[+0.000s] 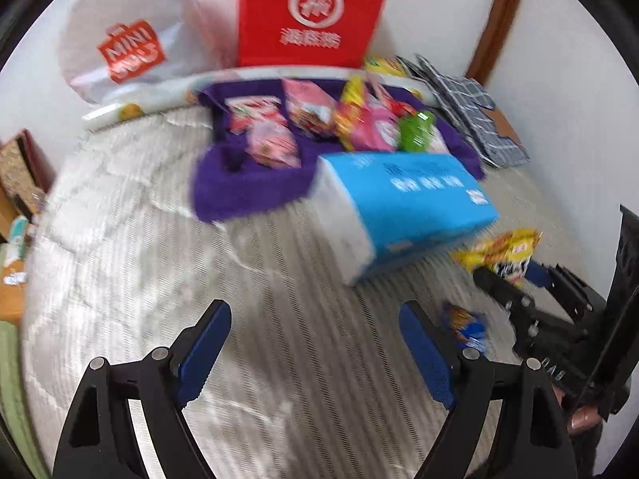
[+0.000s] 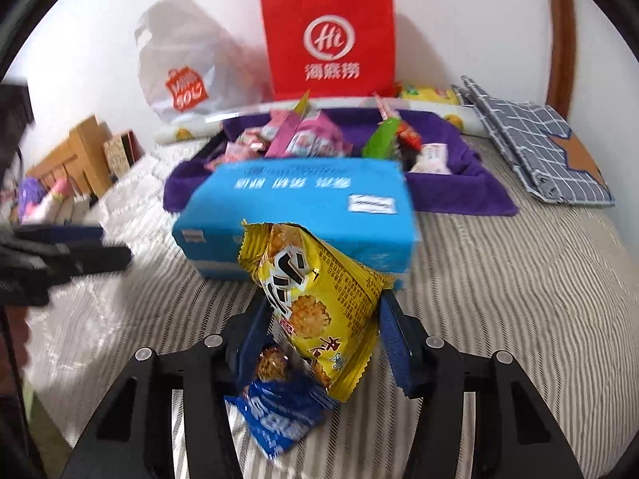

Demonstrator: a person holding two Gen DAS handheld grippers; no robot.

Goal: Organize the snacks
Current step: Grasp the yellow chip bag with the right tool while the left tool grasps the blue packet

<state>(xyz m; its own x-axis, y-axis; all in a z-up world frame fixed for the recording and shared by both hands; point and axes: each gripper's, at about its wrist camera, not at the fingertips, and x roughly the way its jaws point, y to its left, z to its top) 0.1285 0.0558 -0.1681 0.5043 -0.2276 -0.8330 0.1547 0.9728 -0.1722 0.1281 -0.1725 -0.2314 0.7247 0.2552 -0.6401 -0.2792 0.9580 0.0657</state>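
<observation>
Gripping: my right gripper (image 2: pixel 323 319) clamps the yellow snack packet (image 2: pixel 319 299).
Left gripper (image 1: pixel 315 343): spread wide, holding nothing.
Beneath: blue snack packet (image 2: pixel 279 411) on the striped bed (image 2: pixel 499 319).

Looked like a bedroom in a home. Bed (image 2: pixel 499 279) w/ grey-striped cover filled the scene. Far side vs white wall: a red paper bag (image 2: pixel 329 36) & a white plastic shopping bag (image 2: pixel 183 60). Folded checked cloth (image 2: pixel 535 151) lay far right; wooden furniture (image 2: pixel 76 151) at left edge. Snack packs sat piled on a purple towel (image 2: pixel 459 183) mid-bed.
</observation>
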